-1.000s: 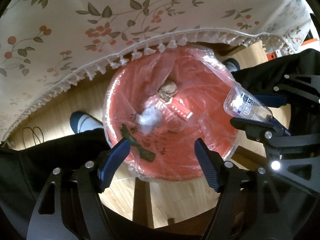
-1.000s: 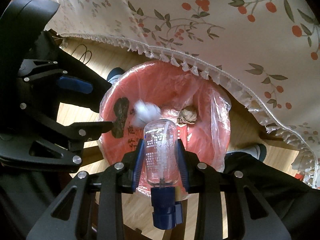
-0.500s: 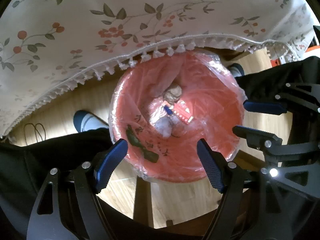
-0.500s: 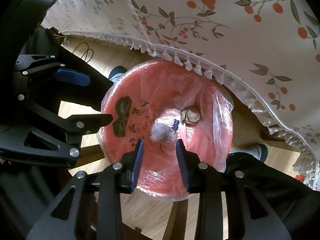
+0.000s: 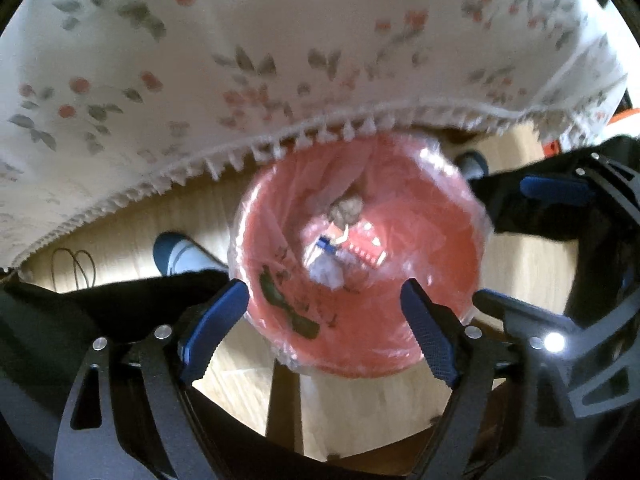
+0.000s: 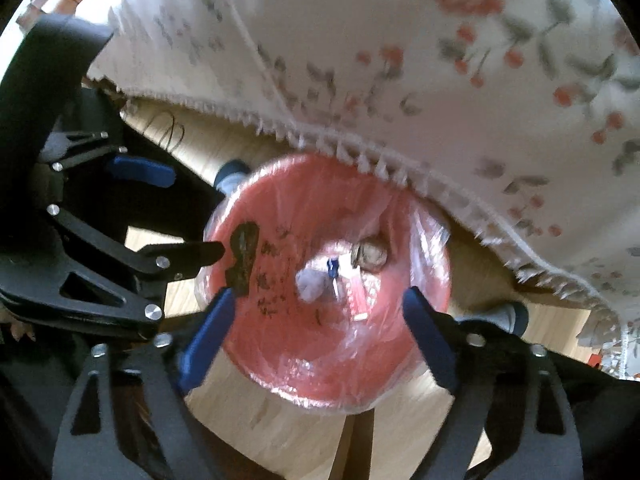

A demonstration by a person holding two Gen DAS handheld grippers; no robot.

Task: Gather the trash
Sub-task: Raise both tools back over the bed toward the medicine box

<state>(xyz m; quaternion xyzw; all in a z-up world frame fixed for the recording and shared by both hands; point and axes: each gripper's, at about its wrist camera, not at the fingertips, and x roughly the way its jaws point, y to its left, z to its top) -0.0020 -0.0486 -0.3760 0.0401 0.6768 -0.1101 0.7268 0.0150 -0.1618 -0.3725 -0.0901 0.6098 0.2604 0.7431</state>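
A red trash bin (image 5: 440, 280) lined with a clear plastic bag stands on the wood floor below both grippers; it also shows in the right wrist view (image 6: 416, 320). At its bottom lie a clear bottle with a blue cap (image 5: 326, 248) (image 6: 332, 268), a white crumpled wad (image 5: 326, 274) (image 6: 310, 282), a brown crumpled ball (image 5: 346, 210) (image 6: 370, 256) and a red packet (image 5: 366, 250). My left gripper (image 5: 324, 320) is open and empty above the bin. My right gripper (image 6: 318, 324) is open and empty above the bin; it shows at the right of the left wrist view (image 5: 520, 240).
A white tablecloth with a floral print and tasselled edge (image 5: 280, 60) (image 6: 440, 60) hangs over the far side of the bin. The person's feet (image 5: 176, 252) (image 6: 508, 316) and dark trouser legs flank the bin. A thin cable (image 5: 76, 264) lies on the floor at the left.
My right gripper opened and the clear bottle dropped into the bin, where it lies by the white wad that fell in just before. Both grippers have risen and the view is blurred.
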